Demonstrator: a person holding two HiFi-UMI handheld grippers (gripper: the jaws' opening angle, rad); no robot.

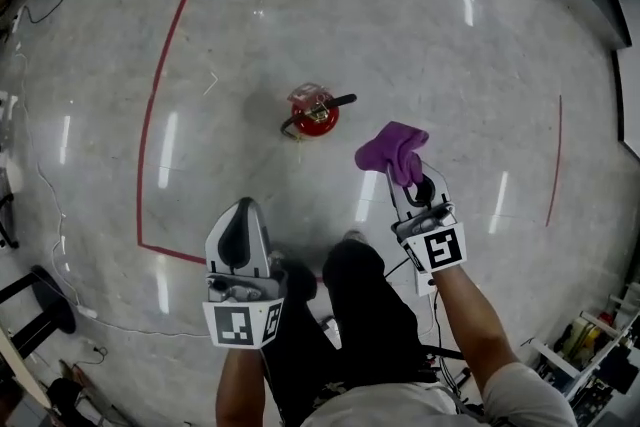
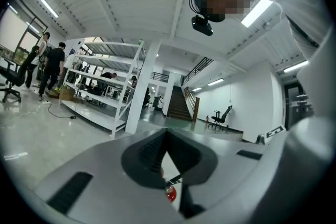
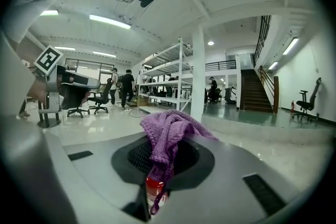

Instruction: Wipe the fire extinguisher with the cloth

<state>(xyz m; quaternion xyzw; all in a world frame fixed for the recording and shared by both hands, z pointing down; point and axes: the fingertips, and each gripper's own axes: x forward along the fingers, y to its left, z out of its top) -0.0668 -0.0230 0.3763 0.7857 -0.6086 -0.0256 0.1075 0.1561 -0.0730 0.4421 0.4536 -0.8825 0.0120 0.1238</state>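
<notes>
A polished grey floor (image 1: pixel 450 65) is seen from above, and a red tape line (image 1: pixel 160 85) is laid across it from about 11 o'clock down to 8 o'clock of the head view. The left gripper (image 1: pixel 242 210) is held at 7 o'clock of that view, pointed forward. Its jaws are brought together at the tips and nothing is held between them; only a narrow wedge of floor is seen behind the tips in the left gripper view. The right gripper (image 1: pixel 405 180) is held at 5 o'clock, raised a little further forward, and its jaws are closed on the cloth (image 1: pixel 392 148). The fire extinguisher (image 1: pixel 314 115) is stood upright on the floor near the middle of the head view, at about 1 o'clock from the left gripper and 10 o'clock from the right gripper, well apart from both. A black hose (image 1: pixel 340 101) is seen at its top, pointing to 3 o'clock. The cloth is purple and knitted, bunched above the jaw tips, with a strand hung down between them in the right gripper view.
</notes>
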